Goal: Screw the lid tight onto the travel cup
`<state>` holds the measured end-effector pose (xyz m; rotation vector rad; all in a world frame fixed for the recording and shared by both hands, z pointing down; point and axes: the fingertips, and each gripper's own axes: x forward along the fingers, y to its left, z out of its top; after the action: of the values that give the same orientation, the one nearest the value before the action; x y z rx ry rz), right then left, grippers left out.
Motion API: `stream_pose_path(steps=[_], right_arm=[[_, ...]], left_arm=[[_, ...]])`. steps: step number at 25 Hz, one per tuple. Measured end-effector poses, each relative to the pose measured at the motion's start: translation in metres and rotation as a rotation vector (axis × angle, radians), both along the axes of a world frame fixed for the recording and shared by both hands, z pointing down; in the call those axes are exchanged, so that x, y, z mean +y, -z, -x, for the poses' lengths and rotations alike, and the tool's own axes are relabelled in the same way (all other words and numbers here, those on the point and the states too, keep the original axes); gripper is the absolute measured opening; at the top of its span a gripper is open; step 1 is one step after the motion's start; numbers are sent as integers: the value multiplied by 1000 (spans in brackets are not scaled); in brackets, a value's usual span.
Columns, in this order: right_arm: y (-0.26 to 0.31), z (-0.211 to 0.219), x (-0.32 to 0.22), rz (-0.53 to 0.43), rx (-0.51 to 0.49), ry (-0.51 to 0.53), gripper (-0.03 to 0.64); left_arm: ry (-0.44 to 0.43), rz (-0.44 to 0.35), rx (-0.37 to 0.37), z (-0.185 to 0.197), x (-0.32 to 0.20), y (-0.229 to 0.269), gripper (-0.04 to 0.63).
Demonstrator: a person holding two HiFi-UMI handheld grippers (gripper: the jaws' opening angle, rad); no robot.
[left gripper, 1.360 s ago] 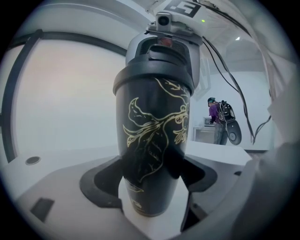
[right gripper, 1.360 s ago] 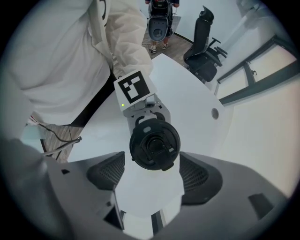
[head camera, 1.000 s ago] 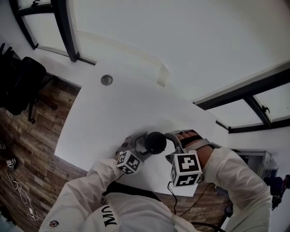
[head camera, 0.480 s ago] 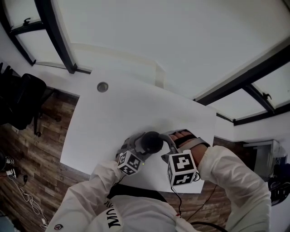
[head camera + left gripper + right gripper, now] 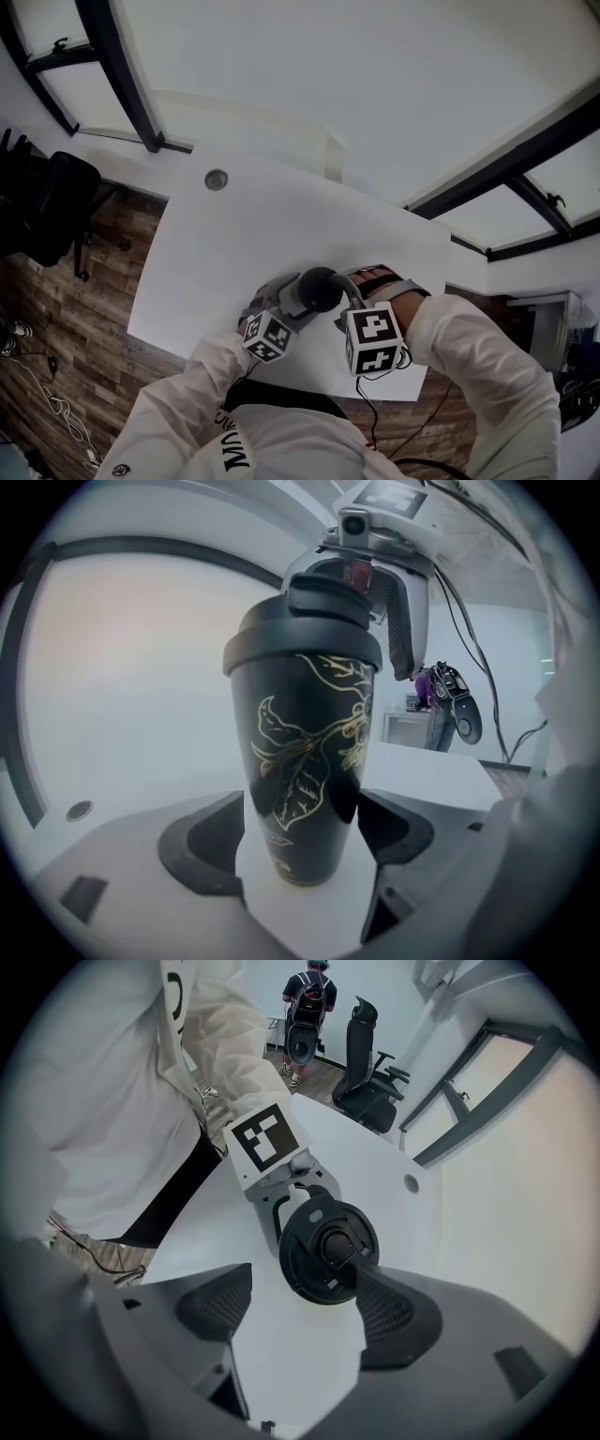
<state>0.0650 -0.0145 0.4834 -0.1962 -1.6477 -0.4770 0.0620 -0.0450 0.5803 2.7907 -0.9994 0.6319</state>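
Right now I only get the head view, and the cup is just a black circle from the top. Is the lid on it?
Observer: Yes. The left gripper view shows the lid sitting on the travel cup, a black one with gold leaves. How tight it is, I cannot tell.
Operator: Is something holding the cup?
Observer: The left gripper is; its jaws press on both sides of the cup's lower part.
Operator: And the other one?
Observer: The right gripper points down at the lid with its jaws wide apart. One jaw overlaps the lid's rim and the other stands clear of it, so it has no grip.
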Motion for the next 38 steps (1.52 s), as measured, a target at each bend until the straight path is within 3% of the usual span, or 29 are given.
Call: stream_pose_path(steps=[9,15,17,19,20,24,28,34,38], right_arm=[[17,0,5,8,-114,-93,368],[44,-8,11,-19,-282,-241,366],[57,-14,9,-40,-364,-325,342],[68,-25,3,-74,-446,-417,243],[71,-31,2,-85,-480,-459,232],[79,-57,2,-121,-621,-628,210],[85,-92,0,-198,-790,-843,69],[94,-117,11,-261,-983,-1048,25],[102,-119,20,-253,-1113,-1139,23]], left_arm=[[125,29,37,49,19,16,370],[190,22,104,61,36,47,368],[203,6,123,65,40,67,368],[213,-11,141,66,42,88,364],[222,-22,150,67,42,98,355],[289,-63,182,75,41,135,262],[366,-93,197,79,42,151,166],[445,-114,189,75,48,160,87],[480,-121,178,70,52,168,37]])
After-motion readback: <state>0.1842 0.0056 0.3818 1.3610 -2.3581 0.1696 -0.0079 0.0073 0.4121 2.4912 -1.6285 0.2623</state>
